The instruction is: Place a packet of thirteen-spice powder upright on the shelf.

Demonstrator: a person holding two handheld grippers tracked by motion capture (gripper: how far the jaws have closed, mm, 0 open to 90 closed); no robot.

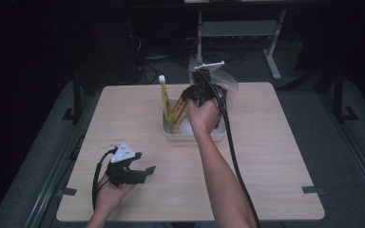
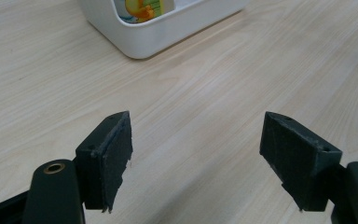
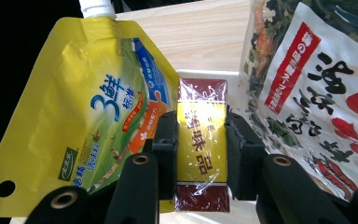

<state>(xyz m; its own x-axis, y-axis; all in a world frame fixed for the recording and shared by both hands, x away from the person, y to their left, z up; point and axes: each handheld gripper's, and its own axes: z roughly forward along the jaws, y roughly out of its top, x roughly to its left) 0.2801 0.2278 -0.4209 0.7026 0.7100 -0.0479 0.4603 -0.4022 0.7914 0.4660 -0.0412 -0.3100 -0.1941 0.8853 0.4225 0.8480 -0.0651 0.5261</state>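
A white bin [image 1: 171, 134] stands mid-table, and its corner [image 2: 140, 42] lies ahead of my left gripper. A yellow spouted pouch [image 3: 74, 121] stands upright in it, seen edge-on from above [image 1: 164, 102]. Beside the pouch is a yellow-and-maroon box [image 3: 201, 154], wrapped in clear film. My right gripper [image 3: 200, 149] is shut on this box, one pad on each long side. From above, that gripper [image 1: 197, 97] sits over the bin. A clear bag of dried seaweed [image 3: 317, 84] leans at the right. My left gripper [image 2: 196, 158] rests open over bare wood, at the front left [image 1: 135, 173].
The light wooden table [image 1: 275, 156] has dark floor around it. A white desk frame [image 1: 271, 42] and cables stand beyond the far edge. The right gripper's black cable [image 1: 233, 152] runs along the forearm toward the near edge.
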